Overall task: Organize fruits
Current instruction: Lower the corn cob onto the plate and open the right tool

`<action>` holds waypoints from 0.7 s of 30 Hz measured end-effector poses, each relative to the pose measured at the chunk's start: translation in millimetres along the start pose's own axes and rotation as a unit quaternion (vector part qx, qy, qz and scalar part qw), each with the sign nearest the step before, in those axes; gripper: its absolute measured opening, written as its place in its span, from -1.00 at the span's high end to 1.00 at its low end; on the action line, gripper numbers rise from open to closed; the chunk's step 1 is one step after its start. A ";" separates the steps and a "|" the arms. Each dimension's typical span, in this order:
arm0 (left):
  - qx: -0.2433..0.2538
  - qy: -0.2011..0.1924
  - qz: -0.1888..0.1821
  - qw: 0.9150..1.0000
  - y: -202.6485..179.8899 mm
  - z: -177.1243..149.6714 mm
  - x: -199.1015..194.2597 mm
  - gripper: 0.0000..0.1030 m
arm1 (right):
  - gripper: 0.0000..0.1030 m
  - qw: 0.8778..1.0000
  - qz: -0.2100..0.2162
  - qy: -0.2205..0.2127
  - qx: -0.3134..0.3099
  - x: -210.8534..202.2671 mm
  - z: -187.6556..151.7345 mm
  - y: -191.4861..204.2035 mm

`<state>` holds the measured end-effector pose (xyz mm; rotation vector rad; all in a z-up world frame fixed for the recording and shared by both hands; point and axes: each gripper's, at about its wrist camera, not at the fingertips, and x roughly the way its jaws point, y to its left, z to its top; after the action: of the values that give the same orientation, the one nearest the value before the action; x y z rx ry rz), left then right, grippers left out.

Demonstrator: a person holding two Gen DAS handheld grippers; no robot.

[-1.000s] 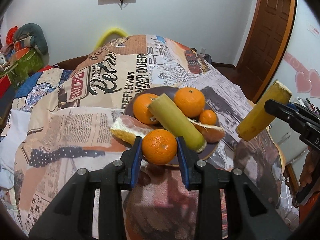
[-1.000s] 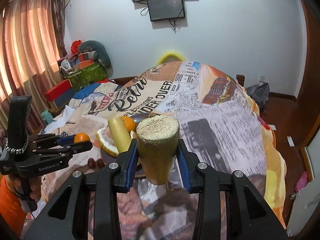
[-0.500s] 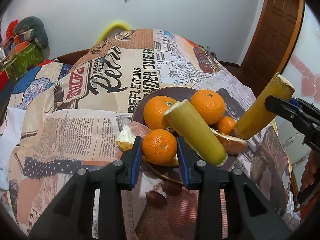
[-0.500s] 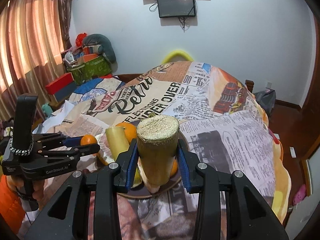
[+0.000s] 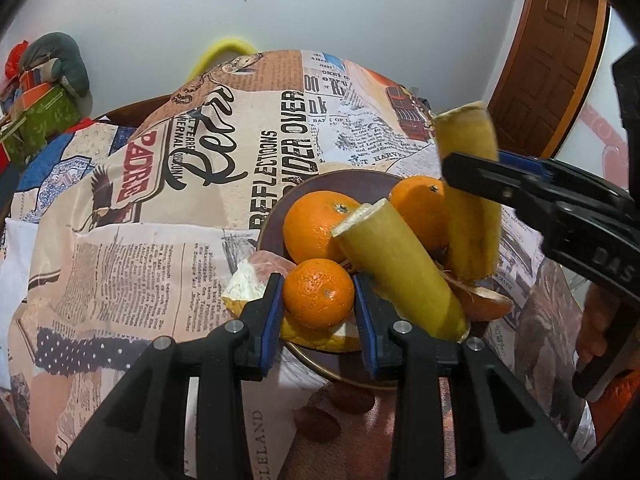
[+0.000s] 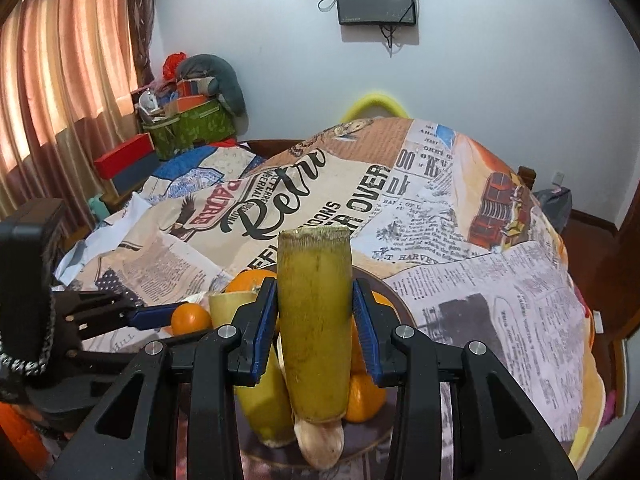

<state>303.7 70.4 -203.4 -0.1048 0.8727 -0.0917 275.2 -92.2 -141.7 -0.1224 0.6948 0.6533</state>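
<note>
Fruit crowds one dark round plate on the newspaper-print tabletop. Three oranges show in the left wrist view: two rest on the plate, and a third, smaller orange is pinched between the jaws of the left gripper above the plate's near edge. Two yellow-green cut stalks are there: one stalk lies slanted across the plate, the other stalk stands nearly upright, clamped in the jaws of the right gripper over the plate. Pale peeled fruit pieces lie at the plate's left rim.
</note>
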 end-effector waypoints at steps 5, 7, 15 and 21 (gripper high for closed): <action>0.001 0.005 0.003 1.000 1.5 1.8 1.4 0.27 | 0.31 1.000 0.005 0.011 0.007 8.2 0.5 -4.5; 0.001 0.005 0.004 1.000 2.0 1.5 1.3 0.10 | 0.31 1.000 0.011 0.015 0.010 9.9 -0.2 -6.5; -0.012 0.005 -0.001 1.000 5.0 -0.9 -5.7 0.05 | 0.31 1.000 0.004 0.022 0.009 3.7 -5.1 -7.4; -0.008 -0.005 0.001 1.000 -0.6 -1.6 -23.4 0.04 | 0.31 1.000 0.002 0.018 0.012 -12.1 -7.5 -6.4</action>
<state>287.5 72.6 -186.6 -0.1184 0.8629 -0.0826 267.9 -105.9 -140.5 -0.1101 0.7369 0.6486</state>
